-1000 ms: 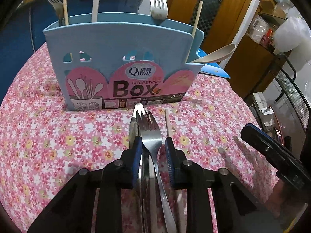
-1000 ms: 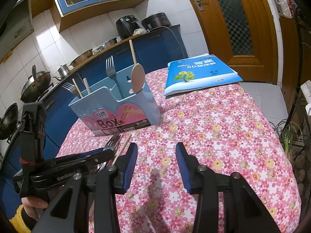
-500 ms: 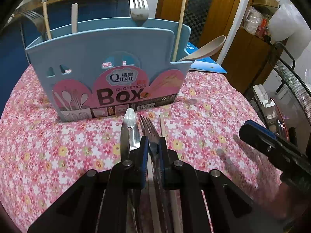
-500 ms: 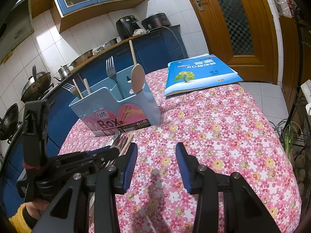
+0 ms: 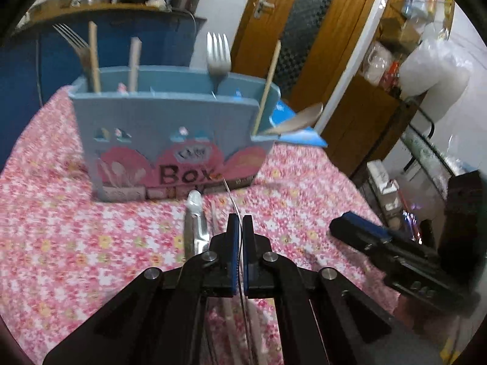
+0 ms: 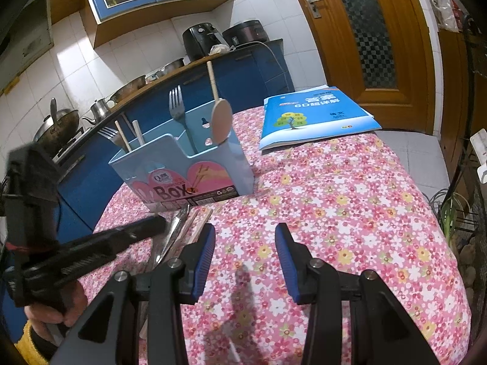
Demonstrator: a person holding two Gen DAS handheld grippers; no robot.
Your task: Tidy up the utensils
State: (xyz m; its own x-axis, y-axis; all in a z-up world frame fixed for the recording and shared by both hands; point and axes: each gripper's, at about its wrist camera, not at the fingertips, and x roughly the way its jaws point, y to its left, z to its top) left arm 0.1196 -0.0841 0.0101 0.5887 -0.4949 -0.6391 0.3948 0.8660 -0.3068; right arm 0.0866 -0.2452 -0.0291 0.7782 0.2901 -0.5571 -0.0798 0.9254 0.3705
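The left gripper (image 5: 239, 228) is clamped tight on a metal fork (image 5: 232, 200) seen edge-on, tines aimed at the blue chopsticks box (image 5: 170, 127) where it belongs. A knife (image 5: 193, 222) and chopstick (image 5: 214, 219) lie on the floral tablecloth (image 5: 61, 243). The right gripper (image 6: 245, 258) waits half-open, empty.

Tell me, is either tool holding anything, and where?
The left tool pinches a metal fork edge-on, along its handle. The right tool is open and holds nothing.
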